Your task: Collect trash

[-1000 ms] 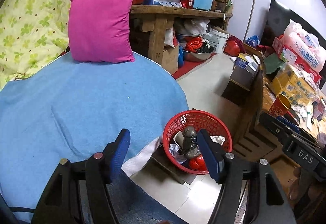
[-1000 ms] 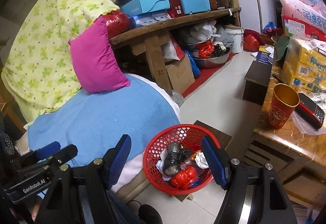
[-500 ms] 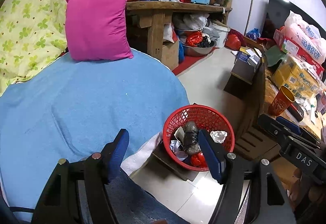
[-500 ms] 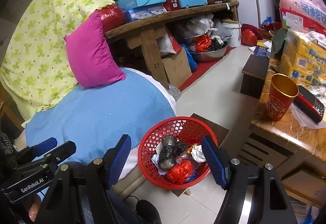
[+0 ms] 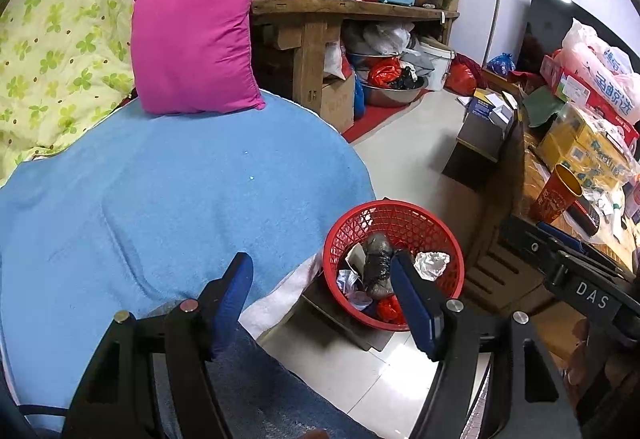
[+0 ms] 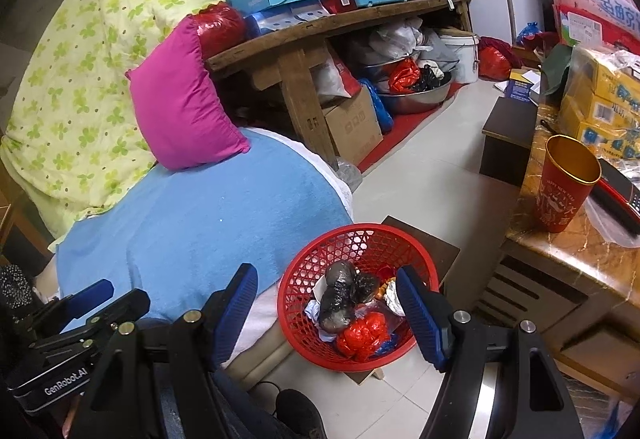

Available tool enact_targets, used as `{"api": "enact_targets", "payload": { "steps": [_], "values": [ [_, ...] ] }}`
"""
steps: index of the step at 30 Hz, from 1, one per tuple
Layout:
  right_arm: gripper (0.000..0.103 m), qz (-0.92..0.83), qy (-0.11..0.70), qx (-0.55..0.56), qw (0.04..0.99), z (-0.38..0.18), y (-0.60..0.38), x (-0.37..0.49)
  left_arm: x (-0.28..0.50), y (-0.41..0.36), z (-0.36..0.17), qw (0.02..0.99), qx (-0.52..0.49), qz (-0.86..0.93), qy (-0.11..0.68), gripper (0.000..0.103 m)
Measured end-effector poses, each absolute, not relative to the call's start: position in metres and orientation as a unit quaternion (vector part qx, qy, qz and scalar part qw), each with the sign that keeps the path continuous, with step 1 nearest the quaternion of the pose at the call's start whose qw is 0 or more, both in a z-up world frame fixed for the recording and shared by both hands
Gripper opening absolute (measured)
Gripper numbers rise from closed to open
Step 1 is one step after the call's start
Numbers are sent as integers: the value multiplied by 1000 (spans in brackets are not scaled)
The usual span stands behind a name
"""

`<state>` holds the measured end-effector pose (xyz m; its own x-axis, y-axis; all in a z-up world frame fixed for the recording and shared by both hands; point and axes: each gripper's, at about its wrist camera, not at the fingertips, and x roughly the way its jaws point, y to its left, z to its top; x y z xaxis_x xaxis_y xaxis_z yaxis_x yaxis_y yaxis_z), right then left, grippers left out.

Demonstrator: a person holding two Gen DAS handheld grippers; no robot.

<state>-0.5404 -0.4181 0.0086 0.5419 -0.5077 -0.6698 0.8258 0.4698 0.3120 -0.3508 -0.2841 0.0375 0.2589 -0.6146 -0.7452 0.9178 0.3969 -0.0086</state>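
Both hovering empty: left gripper and right gripper, jaws spread wide. Round red plastic mesh basket, at 1 o'clock, is holding bagged trash. Likely scanning for further litter; next calls for locating a piece.

A: How is the scene lit?
B: Even indoor light is seen; glare is reflected off the floor tiles near the lower edge.

A: And the picture quality?
B: Strong fisheye bending and black corners are shown; the centre is rendered sharp.
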Motion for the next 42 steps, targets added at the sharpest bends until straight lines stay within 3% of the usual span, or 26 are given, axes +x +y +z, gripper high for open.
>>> {"api": "enact_targets", "payload": {
  "steps": [42],
  "values": [
    [75, -413, 265, 310, 814, 3, -427, -539, -352, -294, 33, 758, 225, -500, 353, 72]
  ]
}}
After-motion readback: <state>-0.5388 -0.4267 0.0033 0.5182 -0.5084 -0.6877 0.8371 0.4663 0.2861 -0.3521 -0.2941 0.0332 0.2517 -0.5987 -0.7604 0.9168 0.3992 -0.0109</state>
